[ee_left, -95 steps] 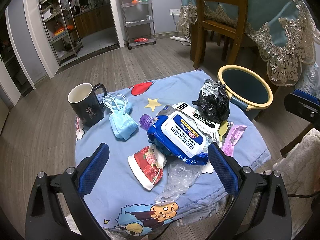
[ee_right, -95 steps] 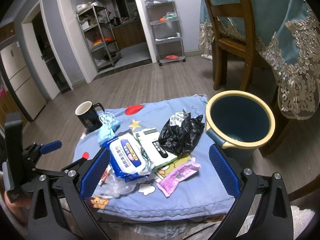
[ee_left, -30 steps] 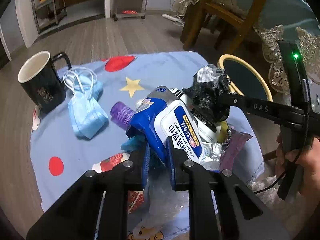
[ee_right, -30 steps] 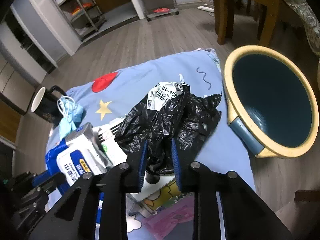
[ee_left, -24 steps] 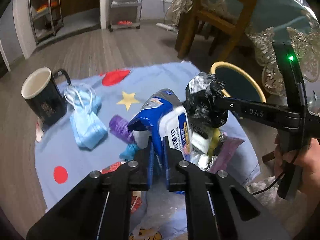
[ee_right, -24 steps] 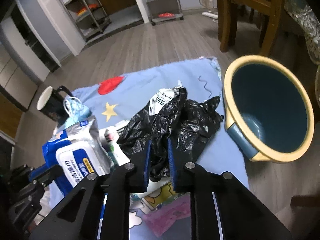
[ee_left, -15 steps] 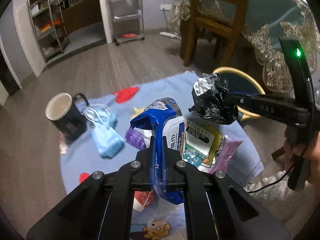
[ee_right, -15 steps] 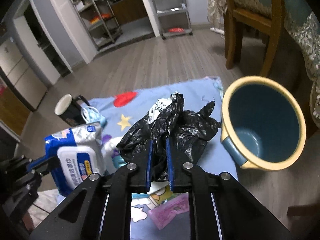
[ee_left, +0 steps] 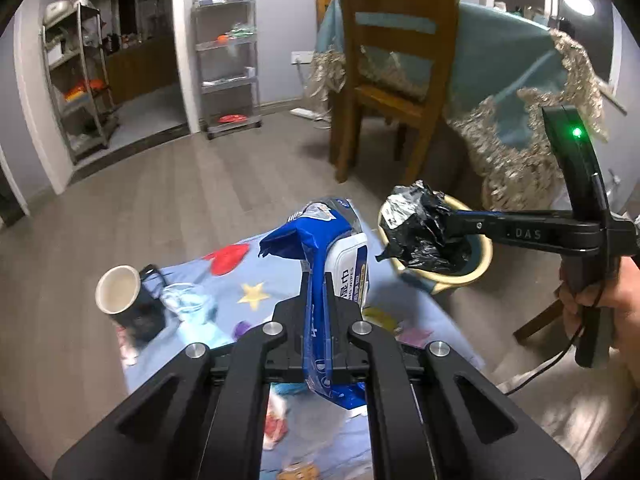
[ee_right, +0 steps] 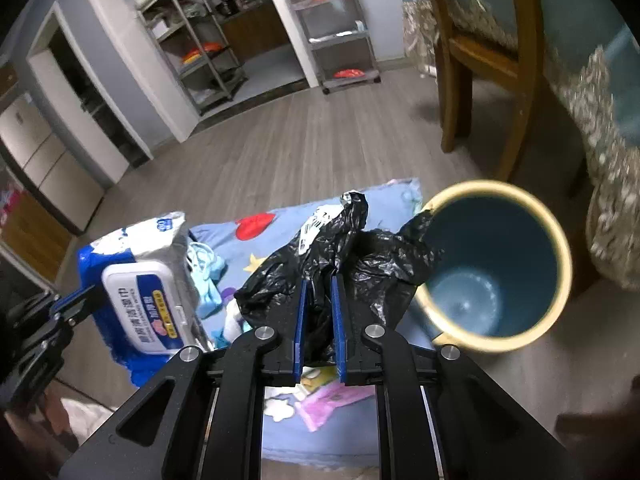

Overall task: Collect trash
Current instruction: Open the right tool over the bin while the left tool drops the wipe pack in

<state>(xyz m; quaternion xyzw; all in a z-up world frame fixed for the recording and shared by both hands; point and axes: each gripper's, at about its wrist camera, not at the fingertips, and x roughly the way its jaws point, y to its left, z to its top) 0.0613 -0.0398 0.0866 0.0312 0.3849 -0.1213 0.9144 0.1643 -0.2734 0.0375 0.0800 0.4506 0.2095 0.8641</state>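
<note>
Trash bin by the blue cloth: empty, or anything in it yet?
Empty: the right wrist view shows the trash bin's bare blue bottom; the black bag is not inside.

I see the blue wet-wipe pack (ee_left: 320, 280) hanging edge-on, white lid to the right, clear of the blue cloth (ee_left: 248, 276). The crumpled black plastic bag (ee_right: 352, 256), white label on top, hangs beside the yellow-rimmed blue bin (ee_right: 560, 248), one corner over its rim.

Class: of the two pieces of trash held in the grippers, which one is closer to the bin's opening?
The black plastic bag in the right gripper; its edge overlaps the bin rim.
</note>
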